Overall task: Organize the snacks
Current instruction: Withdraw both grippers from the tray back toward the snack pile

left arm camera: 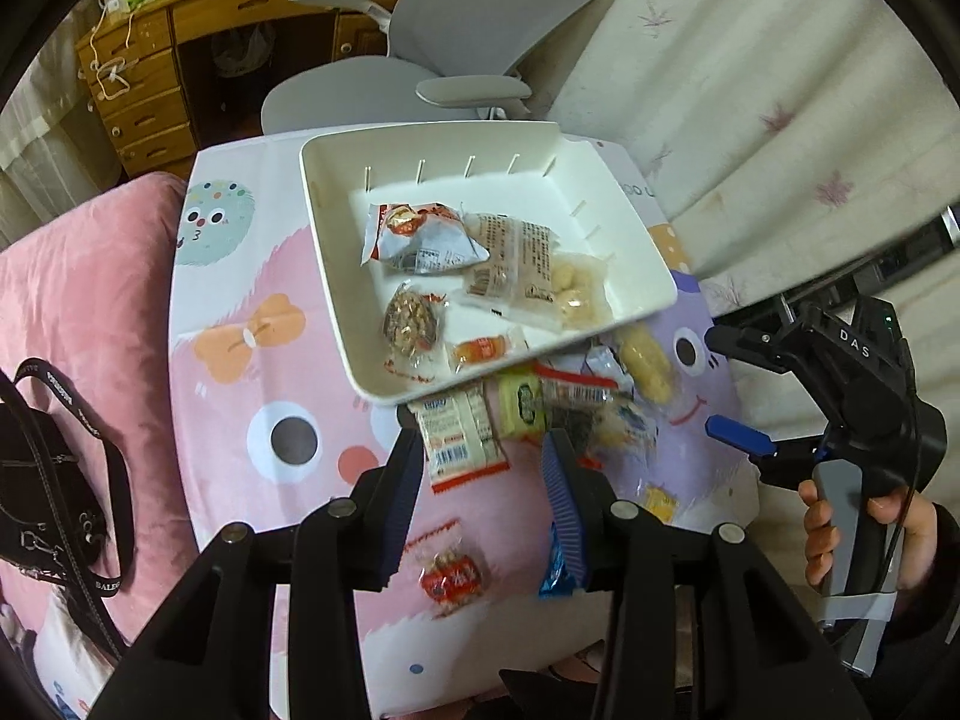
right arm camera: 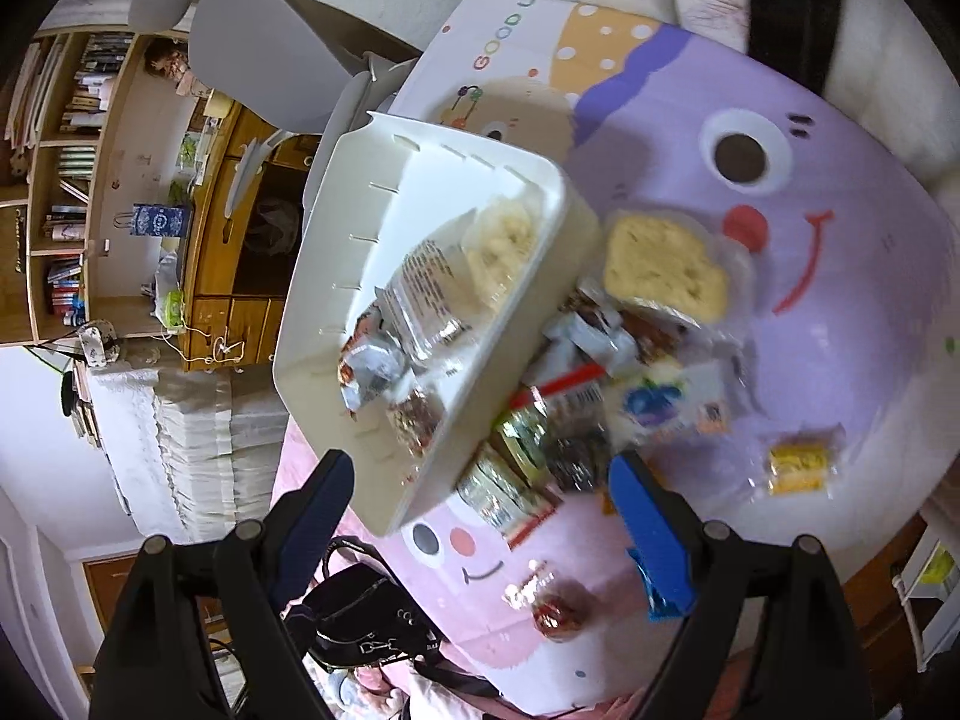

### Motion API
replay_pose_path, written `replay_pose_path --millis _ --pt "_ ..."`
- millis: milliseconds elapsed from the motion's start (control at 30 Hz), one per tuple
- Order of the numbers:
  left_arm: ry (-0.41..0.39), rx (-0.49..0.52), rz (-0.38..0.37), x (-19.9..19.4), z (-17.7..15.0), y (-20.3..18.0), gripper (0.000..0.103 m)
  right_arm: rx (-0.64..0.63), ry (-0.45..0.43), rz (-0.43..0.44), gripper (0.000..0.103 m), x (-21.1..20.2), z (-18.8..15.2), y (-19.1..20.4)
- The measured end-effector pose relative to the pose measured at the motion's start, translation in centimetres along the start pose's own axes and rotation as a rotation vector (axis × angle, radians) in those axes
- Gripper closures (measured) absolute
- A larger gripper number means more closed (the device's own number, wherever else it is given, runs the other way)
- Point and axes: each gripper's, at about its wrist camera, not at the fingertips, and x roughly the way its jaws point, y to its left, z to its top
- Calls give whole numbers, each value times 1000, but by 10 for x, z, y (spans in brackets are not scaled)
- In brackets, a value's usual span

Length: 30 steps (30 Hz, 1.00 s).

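Observation:
A white tray stands on the cartoon-print table and holds several wrapped snacks. A loose pile of snacks lies against its near edge, with a yellow cake among them. Apart from the pile lie a red candy, a blue packet and a small yellow packet. My left gripper hovers over a white-and-red packet, jaws apart, pads touching nothing. My right gripper stands wide open and empty above the table's right side.
A pink cushion with a black strapped bag borders the table's left side. A grey office chair and a wooden desk stand behind the table. A hand grips the right gripper's handle.

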Motion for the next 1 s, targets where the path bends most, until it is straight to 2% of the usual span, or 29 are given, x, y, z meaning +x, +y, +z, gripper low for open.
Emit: replay_pose_path --millis 200,467,667,833,1000 --pt "-9 36 2 -13 -38 -7 63 7 -24 6 15 -13 -33 -27" --pt "30 72 -23 -11 -76 -15 63 1 -58 -23 15 -25 -70 -65" --pt "56 81 -39 -3 -94 -21 63 -12 -91 -59 15 -31 -96 -94" --pt "76 89 -49 6 -104 -24 53 -3 -134 -65 15 -36 -109 -113" --pt "115 122 -43 25 -114 -31 53 -79 -181 -106 15 -41 -115 -118"
